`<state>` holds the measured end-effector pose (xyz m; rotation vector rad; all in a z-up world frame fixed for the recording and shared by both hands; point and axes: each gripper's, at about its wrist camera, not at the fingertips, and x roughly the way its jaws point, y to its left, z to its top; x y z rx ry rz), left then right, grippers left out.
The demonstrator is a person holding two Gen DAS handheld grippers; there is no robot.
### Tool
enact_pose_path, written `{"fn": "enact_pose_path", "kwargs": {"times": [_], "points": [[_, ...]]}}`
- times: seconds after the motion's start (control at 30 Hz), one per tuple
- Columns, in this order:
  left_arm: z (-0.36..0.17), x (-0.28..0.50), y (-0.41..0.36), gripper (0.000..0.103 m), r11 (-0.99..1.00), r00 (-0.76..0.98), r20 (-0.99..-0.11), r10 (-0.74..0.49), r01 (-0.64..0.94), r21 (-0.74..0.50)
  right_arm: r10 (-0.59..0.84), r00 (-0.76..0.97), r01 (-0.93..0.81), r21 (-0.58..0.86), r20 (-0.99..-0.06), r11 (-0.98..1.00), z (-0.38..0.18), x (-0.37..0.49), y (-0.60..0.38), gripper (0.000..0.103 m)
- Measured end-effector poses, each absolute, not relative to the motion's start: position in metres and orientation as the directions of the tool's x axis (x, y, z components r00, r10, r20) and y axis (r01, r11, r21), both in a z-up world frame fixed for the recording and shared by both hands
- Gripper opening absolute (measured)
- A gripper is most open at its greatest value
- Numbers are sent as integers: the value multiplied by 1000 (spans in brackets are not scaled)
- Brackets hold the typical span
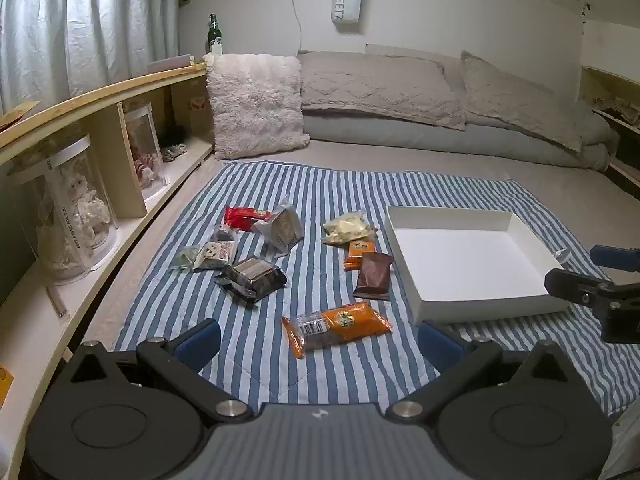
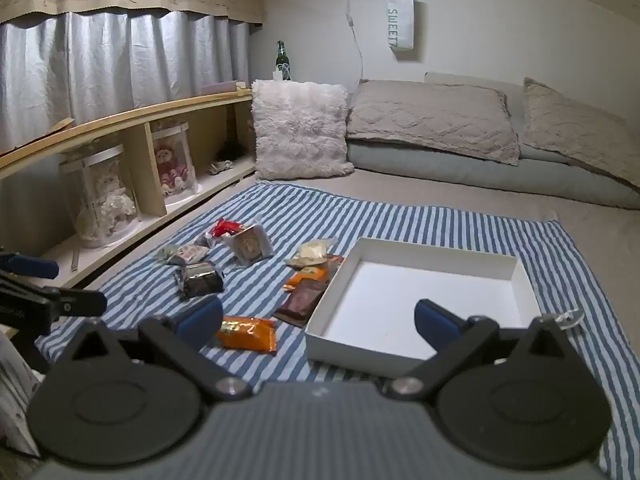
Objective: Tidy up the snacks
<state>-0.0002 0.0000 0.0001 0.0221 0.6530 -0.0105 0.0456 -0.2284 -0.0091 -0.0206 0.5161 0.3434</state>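
Observation:
Several wrapped snacks lie on a blue-and-white striped cloth (image 1: 280,184) on a bed. An orange packet (image 1: 336,326) lies nearest, just ahead of my open, empty left gripper (image 1: 318,340). Beyond it lie a brown packet (image 1: 374,276), a small orange packet (image 1: 360,254), a pale yellow packet (image 1: 348,230), a dark packet (image 1: 254,276), a grey packet (image 1: 282,228) and a red packet (image 1: 244,218). An empty white box (image 1: 480,300) stands to the right. My right gripper (image 2: 320,322) is open and empty over the box's (image 2: 340,348) near left corner, with the orange packet (image 2: 248,334) by its left finger.
A wooden shelf (image 1: 100,92) with clear jars of plush toys (image 1: 80,208) runs along the left. A fluffy cushion (image 1: 256,104) and grey pillows (image 1: 376,84) lie at the bed's far end. A green bottle (image 1: 214,34) stands on the shelf end. A small clear item (image 2: 570,318) lies right of the box.

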Motion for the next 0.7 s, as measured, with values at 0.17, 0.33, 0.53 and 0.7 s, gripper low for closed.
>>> {"fn": "enact_pose_path", "kwargs": {"times": [0.17,0.33,0.53,0.7], "points": [[0,0,0,103,1000,794,-608,-1,17,20,312,816,-324,63,-487,944,-9,45,-228,103],[0,0,0,103,1000,796,-606,-2,18,20,311,815,-323,62,-489,944,-10,43,-229,103],[0,0,0,103,1000,795,-606,-3,17,17,313,811,-330,55,-495,942,-10,45,-228,103],[-1,0,-1,103,1000,795,-606,-4,16,13,317,809,-335,55,-495,940,-10,45,-230,103]]}}
